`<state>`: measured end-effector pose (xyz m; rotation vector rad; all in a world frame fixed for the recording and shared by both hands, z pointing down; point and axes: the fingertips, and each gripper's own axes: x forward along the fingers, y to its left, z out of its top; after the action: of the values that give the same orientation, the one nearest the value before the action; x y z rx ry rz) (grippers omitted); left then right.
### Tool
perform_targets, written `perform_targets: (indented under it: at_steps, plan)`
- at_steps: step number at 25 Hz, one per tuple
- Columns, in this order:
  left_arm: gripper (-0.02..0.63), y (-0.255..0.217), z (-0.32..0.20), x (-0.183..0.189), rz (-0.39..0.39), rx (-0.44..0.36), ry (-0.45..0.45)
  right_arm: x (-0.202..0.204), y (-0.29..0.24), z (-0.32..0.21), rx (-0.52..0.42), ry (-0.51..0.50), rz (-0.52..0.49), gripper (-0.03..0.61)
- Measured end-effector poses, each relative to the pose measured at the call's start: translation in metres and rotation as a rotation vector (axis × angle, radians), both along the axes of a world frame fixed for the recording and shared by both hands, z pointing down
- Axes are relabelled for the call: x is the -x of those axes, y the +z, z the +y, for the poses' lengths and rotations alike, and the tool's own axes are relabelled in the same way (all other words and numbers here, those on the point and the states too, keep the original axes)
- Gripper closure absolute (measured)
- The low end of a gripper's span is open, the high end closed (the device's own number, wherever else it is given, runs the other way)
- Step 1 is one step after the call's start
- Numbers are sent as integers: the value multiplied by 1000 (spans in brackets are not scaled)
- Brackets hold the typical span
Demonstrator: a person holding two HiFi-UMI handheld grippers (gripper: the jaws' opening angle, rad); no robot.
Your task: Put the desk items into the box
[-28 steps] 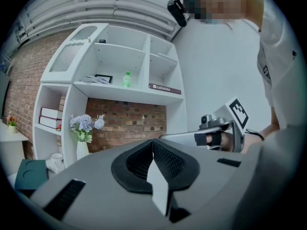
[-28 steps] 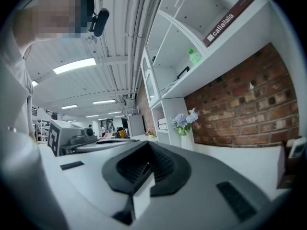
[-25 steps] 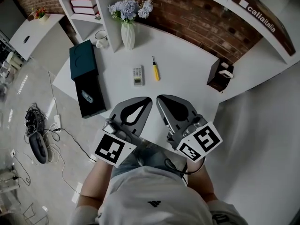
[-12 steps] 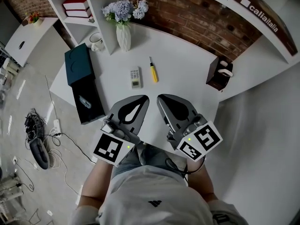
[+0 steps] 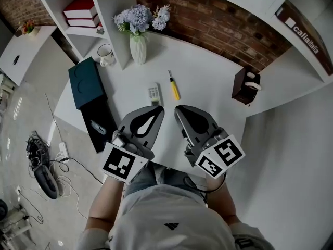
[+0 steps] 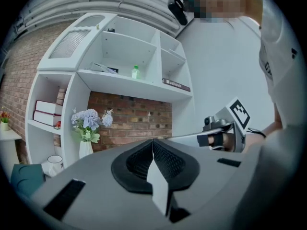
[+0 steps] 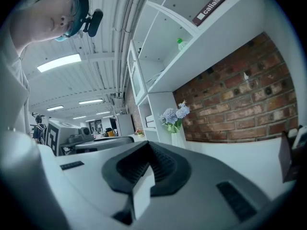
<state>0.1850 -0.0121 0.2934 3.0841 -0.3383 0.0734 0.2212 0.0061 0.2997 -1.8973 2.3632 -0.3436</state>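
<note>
Both the left tool (image 5: 158, 110) and the right tool (image 5: 178, 110) are clenched on nothing, held level over the white bench (image 5: 208, 72). Going in clenched, the left tip could shove the small white remote control (image 5: 154, 93) just ahead of it, or set the yellow-handled screwdriver (image 5: 173, 85) beside it rolling. Count: one remote, one screwdriver, both on the bench; one open dark teal box (image 5: 86, 79) at the bench's left edge, with one small grey item (image 5: 95, 125) inside

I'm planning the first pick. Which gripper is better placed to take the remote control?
Probably left. The left gripper, shut and empty, has its tip just short of the remote control, and the open box sits further left. The right gripper points nearer the yellow screwdriver.
</note>
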Motion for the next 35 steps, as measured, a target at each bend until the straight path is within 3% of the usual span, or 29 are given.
perform_targets:
  at_steps: [5,19,28,35]
  plan:
    - [601,-3,-29,3,8,14,37,2,11,-31,32,32,-2,571]
    - [601,27,-86,6,-61,1,146,-4,73,-101,174,143,-42,568]
    - [601,53,-108,5,-88,48,215,-8,121,-120,284,211,-61,564]
    - [601,65,-123,0,-90,74,233,-11,159,-126,364,229,-64,522]
